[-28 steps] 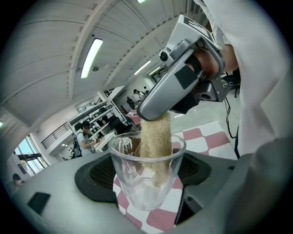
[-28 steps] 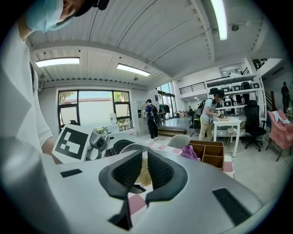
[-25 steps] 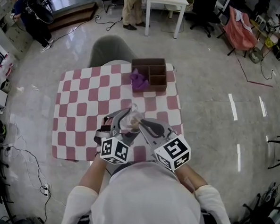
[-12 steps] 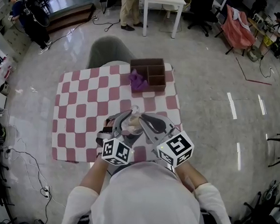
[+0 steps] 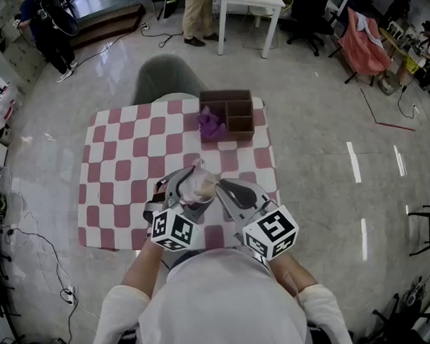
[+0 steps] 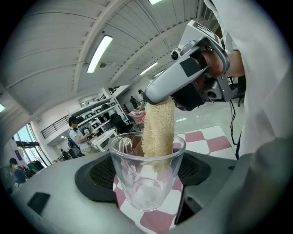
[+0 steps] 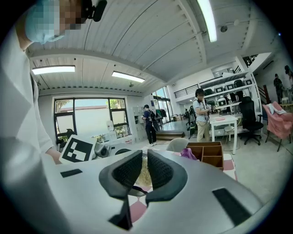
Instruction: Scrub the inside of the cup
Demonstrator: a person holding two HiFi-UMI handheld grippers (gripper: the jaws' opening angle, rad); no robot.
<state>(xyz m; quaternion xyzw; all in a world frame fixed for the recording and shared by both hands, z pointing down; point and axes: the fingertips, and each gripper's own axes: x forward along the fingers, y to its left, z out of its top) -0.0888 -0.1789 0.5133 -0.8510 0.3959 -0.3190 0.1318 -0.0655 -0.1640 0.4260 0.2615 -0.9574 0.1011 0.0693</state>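
A clear glass cup [image 6: 146, 176] with a small handle is held between the jaws of my left gripper [image 6: 145, 173], above the checkered table. A tan loofah scrubber [image 6: 158, 132] stands upright in the cup, its lower end inside the glass. My right gripper [image 7: 143, 171] is shut on the loofah [image 7: 144, 172], coming down at the cup from the right. In the head view both grippers meet at the cup [image 5: 199, 187] over the near part of the table; the left gripper [image 5: 188, 191] and right gripper [image 5: 215, 189] nearly touch.
A red-and-white checkered cloth [image 5: 127, 177] covers the small table. A brown divided box [image 5: 233, 112] with a purple cloth [image 5: 211, 122] stands at the far edge. A grey chair [image 5: 166, 77] sits behind the table. People stand further off on the shiny floor.
The two grippers and the cup have shifted slightly left and away from me; the loofah stays in the cup.
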